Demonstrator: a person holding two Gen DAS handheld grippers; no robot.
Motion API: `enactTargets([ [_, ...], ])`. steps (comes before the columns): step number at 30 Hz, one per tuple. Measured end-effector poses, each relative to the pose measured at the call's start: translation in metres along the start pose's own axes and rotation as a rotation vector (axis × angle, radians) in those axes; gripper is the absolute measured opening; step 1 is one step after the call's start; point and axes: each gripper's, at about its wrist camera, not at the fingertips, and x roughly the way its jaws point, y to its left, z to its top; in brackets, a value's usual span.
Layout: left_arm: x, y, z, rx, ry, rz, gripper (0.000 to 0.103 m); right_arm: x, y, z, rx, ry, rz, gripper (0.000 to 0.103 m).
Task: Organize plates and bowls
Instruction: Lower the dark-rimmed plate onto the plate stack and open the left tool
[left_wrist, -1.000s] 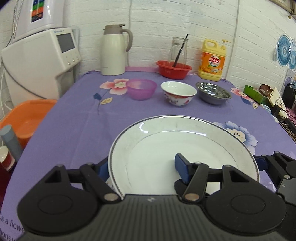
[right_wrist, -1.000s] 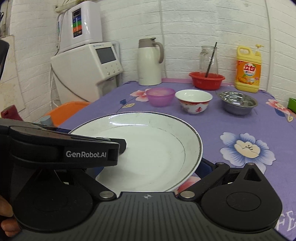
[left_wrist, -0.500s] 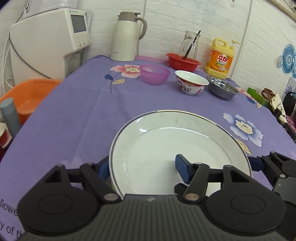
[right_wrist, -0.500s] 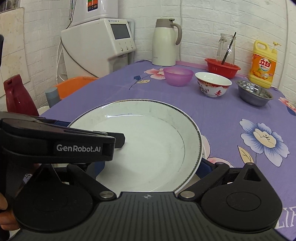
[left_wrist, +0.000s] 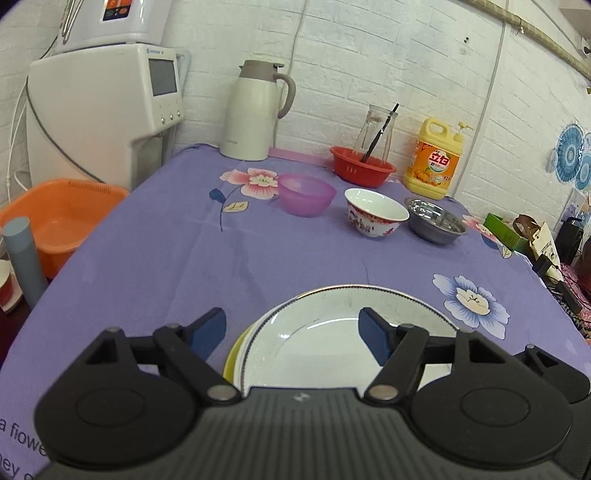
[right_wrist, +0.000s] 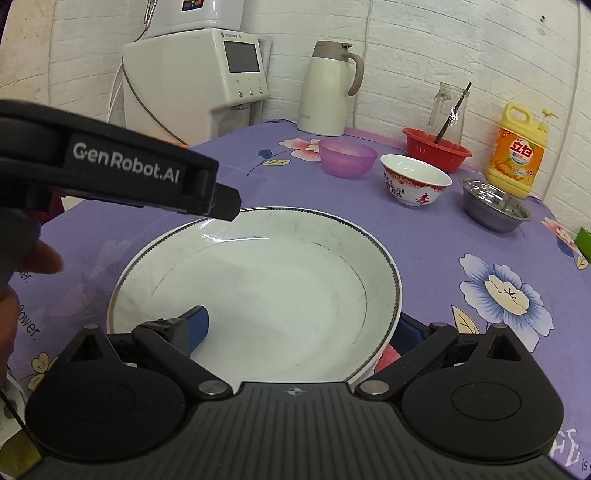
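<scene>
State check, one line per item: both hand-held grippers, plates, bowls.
left hand-held gripper: open, above the plates, gripping nothing
right hand-held gripper: fingers astride white plate's near rim
white plate: upright, stacked on yellow plate
yellow plate: under white plate, only its edge shows
purple bowl: upright, empty
porcelain bowl: upright
steel bowl: upright
</scene>
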Motion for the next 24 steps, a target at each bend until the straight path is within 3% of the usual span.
enactTargets([
  [6,0.001,-0.012,0.005,0.017,-0.006,-0.016,0.072,-0.023,-0.059,-0.002,0.262,-0.084,-0.002,0.103],
  [24,0.030,-0.085,0.006,0.097,0.069,-0.078,0.072,-0.033,-0.130,-0.040,0.448,-0.036,-0.097,0.103],
])
